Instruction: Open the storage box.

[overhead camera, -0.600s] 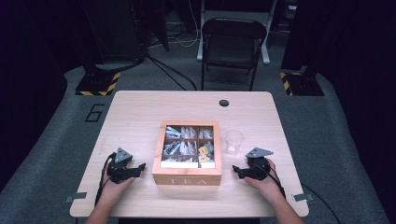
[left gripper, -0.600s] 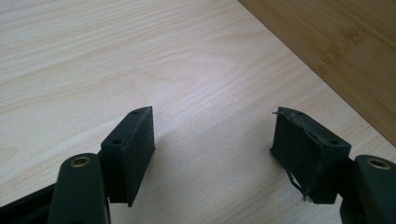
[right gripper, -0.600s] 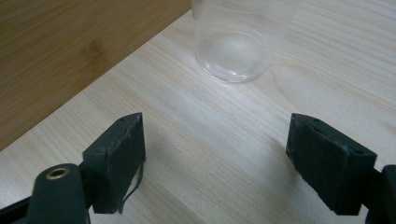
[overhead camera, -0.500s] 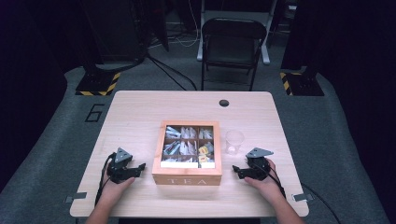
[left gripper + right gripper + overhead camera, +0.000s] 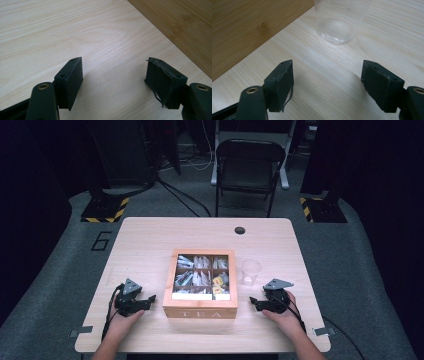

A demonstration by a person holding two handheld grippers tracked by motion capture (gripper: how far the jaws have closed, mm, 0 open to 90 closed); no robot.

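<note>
A wooden tea box (image 5: 202,282) marked TEA lies open in the middle of the table, its compartments holding several tea bags. A clear plastic cup (image 5: 250,271) stands empty just right of the box; the right gripper view shows the cup (image 5: 340,21) ahead of the jaws. My left gripper (image 5: 151,300) rests on the table left of the box, open, with bare wood between its pads (image 5: 72,80). My right gripper (image 5: 253,303) rests to the right of the box, below the cup, open and empty. The box's side wall (image 5: 180,27) runs along the right of the left gripper view.
The light wood table (image 5: 150,245) has a round cable hole (image 5: 240,230) near its far edge. A black folding chair (image 5: 248,167) stands beyond the table. Bare tabletop lies left of the box and behind it.
</note>
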